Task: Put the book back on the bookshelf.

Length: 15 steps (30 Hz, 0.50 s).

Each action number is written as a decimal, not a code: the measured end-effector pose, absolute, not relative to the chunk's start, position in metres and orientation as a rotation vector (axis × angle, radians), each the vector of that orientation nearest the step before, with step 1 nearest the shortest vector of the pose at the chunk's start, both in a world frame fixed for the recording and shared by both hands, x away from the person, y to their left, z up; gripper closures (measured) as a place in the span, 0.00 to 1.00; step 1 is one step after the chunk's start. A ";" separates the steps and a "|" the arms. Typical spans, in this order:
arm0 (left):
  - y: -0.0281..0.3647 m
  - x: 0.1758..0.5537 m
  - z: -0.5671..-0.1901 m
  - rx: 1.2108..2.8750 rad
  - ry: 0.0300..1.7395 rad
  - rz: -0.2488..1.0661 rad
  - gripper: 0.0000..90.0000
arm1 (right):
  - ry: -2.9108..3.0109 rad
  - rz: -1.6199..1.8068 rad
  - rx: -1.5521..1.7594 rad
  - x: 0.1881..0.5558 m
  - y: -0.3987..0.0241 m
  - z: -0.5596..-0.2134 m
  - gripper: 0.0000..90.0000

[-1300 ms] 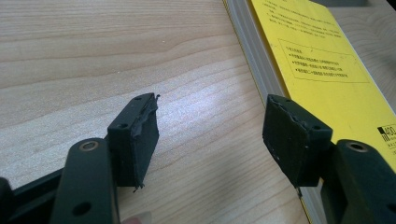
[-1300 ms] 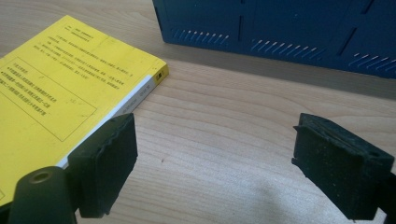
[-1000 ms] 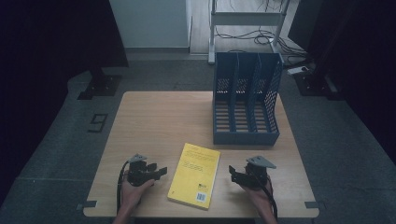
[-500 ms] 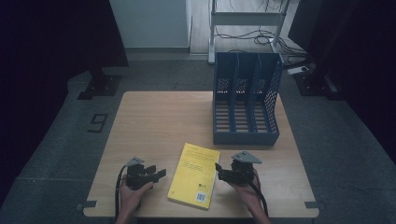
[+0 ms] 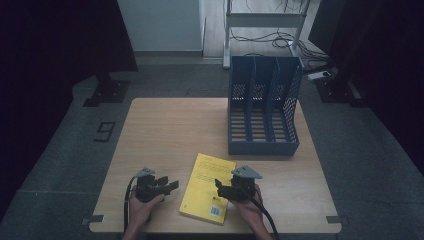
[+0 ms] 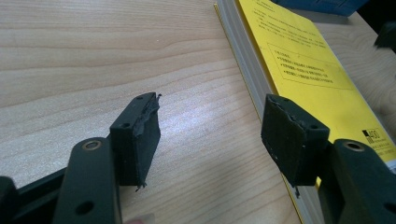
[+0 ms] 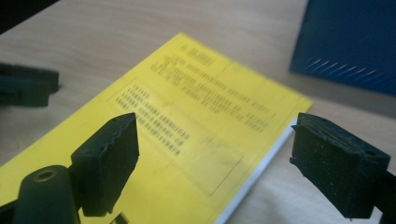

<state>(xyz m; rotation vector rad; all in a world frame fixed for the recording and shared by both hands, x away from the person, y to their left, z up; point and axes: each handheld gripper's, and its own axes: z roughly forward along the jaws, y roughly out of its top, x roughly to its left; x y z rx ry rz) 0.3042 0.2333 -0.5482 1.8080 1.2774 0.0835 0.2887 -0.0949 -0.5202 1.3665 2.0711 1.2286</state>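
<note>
A pale wooden table (image 5: pixel 165 135) with fine grain fills the middle of the high view. Right of centre stands a blue perforated plastic file rack (image 5: pixel 264 107) with three upright slots. Low in the frame, slightly right of centre, a thick rectangular yellow book (image 5: pixel 207 181) lies flat. The right gripper (image 5: pixel 220 186) hovers at its right edge, jaws wide and holding nothing. The left gripper (image 5: pixel 170 185) sits just left of the book, jaws wide, rough black pads (image 6: pixel 142 135) bare.

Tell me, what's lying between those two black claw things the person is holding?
In the high view, the yellow book lies flat on the table between the left gripper and the right gripper.
</note>
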 end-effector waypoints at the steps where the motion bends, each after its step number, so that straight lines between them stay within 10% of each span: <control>1: 0.233 0.304 -0.548 1.815 1.280 0.086 0.41 | 2.089 1.215 1.364 0.287 -0.092 -0.524 0.16; 15: 0.233 0.305 -0.547 1.819 1.277 0.072 0.40 | 2.168 1.122 1.395 0.290 -0.083 -0.545 0.15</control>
